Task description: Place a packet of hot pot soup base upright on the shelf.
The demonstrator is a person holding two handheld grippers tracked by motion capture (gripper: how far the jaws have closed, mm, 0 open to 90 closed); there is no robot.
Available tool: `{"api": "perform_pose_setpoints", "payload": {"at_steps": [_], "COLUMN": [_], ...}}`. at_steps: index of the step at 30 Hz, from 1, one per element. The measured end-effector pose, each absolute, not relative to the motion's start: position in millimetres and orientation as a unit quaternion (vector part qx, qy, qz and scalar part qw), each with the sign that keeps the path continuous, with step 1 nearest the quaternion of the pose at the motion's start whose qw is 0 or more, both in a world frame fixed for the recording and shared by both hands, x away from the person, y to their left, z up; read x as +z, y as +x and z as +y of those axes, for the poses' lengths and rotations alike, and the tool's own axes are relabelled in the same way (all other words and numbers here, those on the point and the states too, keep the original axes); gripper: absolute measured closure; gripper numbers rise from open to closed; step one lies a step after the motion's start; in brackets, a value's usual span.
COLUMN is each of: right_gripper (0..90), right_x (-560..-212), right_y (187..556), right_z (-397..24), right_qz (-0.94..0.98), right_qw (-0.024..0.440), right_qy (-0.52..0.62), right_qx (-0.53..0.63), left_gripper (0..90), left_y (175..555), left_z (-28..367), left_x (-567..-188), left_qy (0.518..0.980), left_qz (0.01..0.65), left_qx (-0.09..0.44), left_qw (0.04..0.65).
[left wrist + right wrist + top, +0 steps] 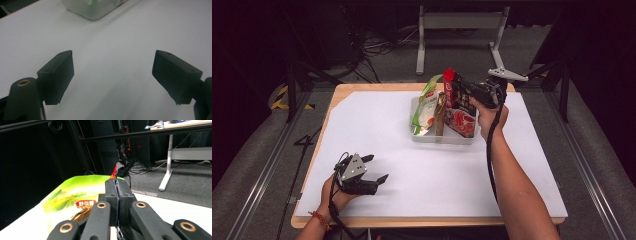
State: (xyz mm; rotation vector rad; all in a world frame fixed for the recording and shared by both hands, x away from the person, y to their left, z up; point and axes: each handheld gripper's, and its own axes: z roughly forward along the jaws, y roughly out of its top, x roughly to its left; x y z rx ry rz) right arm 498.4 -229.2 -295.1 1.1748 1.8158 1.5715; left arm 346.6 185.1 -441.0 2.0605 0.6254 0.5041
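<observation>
Right hand-held gripper pinching red pouch, upright in tray

Three pouches upright in tray, tray on table

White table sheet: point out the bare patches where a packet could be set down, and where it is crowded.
Bare: the white table sheet between the open left gripper and the grey plastic tray; also the near-right area. Crowded: the tray, with the green pouch and the red packet held by the right gripper.
</observation>
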Motion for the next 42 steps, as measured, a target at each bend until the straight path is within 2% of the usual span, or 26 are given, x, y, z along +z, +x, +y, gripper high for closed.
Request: {"api": "perform_pose_setpoints", "payload": {"at_steps": [21,27,42], "right_gripper": [87.6,87.4,86.4], "right_x": [-305,-310,-312], "right_y": [487,486,483], "right_z": [-247,-258,-260], "right_qz": [0.672,0.67,0.682], "right_qw": [0.251,0.236,0.245], "right_qy": [0.426,0.431,0.424], "right_qx": [0.551,0.557,0.543], "left_gripper": [18.5,18.6,18.7], "left_y": [346,348,349], "left_z": [184,185,185], "left_x": [-442,-443,-443], "left_qy": [0.834,0.833,0.833], "left_qz": [0.255,0.258,0.253], "left_qx": [0.205,0.202,0.199], "left_qw": [0.445,0.446,0.45]}}
